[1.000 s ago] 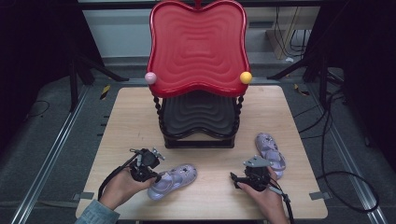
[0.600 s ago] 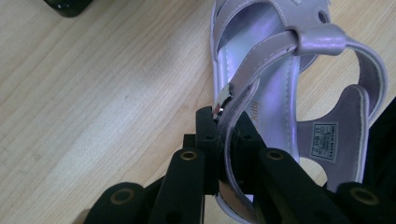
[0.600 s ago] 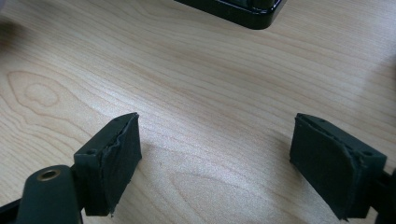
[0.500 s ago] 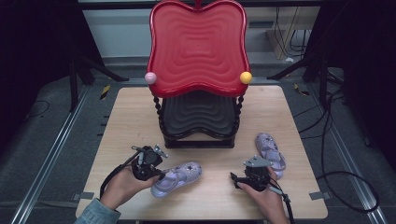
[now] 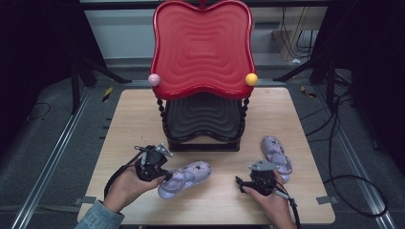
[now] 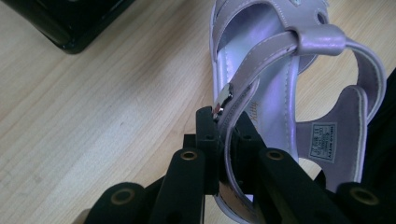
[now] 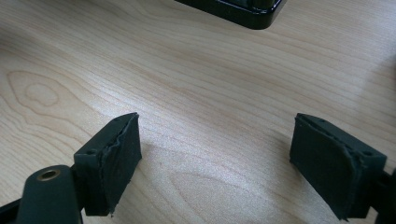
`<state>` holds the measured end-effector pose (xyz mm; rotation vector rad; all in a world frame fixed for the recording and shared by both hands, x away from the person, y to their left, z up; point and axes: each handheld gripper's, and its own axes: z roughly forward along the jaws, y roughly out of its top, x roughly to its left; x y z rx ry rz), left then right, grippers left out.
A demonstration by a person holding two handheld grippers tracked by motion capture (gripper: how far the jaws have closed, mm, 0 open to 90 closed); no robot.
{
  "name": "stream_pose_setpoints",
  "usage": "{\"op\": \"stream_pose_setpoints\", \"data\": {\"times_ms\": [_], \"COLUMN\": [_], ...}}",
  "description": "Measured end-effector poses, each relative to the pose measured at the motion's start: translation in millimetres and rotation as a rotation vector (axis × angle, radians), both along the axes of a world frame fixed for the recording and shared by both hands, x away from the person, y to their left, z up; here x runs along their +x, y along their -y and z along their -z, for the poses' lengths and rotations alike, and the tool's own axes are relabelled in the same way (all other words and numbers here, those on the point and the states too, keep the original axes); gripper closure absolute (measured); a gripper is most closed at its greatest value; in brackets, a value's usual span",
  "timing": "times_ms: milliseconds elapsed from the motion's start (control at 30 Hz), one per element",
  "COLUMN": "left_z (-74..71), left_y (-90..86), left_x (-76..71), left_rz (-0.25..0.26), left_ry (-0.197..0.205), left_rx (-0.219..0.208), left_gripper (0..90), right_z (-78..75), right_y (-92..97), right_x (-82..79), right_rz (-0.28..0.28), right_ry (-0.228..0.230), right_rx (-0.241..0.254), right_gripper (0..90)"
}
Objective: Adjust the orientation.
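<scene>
A lilac sandal (image 5: pixel 185 177) lies near the front middle of the wooden table (image 5: pixel 129 119), toe pointing right and away. My left gripper (image 5: pixel 165 175) is shut on its ankle strap near the buckle (image 6: pixel 224 95); the strap (image 6: pixel 243 100) runs between the closed jaws in the left gripper view. A second lilac sandal (image 5: pixel 275 151) lies at the right, just beyond my right gripper (image 5: pixel 239 182). That gripper (image 7: pixel 215 163) is open, jaws wide apart over bare wood, nothing between them.
A two-tier stand with a red wavy top tray (image 5: pixel 201 47) and a black lower tray (image 5: pixel 204 117) occupies the table's middle back. A pink ball (image 5: pixel 154 79) and a yellow ball (image 5: pixel 251 79) sit on its posts. Cables (image 5: pixel 351 181) lie on the floor at right.
The left gripper has shifted the held sandal slightly right and forward toward the stand. The right gripper and the other sandal stay put.
</scene>
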<state>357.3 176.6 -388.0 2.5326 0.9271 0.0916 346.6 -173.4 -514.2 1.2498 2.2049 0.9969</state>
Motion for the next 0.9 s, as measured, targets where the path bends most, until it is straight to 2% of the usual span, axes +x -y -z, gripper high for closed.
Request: {"op": "stream_pose_setpoints", "data": {"times_ms": [333, 467, 533, 733, 900], "left_z": [-20.9, -25.5, -26.8, -29.8, -30.7], "left_y": [4.7, 5.0, 4.8, 2.9, 2.4], "left_x": [7.3, 10.6, 11.6, 15.4, 17.4], "left_rz": [-0.017, -0.034, -0.037, -0.083, -0.099], "left_ry": [0.034, 0.040, 0.044, 0.060, 0.072], "left_rx": [-0.099, -0.163, -0.180, -0.259, -0.282], "left_gripper": [84.1, 84.1, 84.2, 84.1, 84.2], "right_z": [0.0, 0.0, 0.0, 0.0, -0.1], "right_y": [0.0, 0.0, 0.0, -0.1, -0.1], "right_x": [0.0, 0.0, -0.1, -0.1, -0.2], "right_rz": [0.000, 0.000, 0.001, 0.001, 0.001], "right_ry": [0.000, 0.000, -0.001, -0.001, -0.002], "right_rx": [0.000, 0.000, 0.000, 0.000, 0.002], "right_gripper": [16.6, 16.6, 16.6, 16.6, 16.6]}}
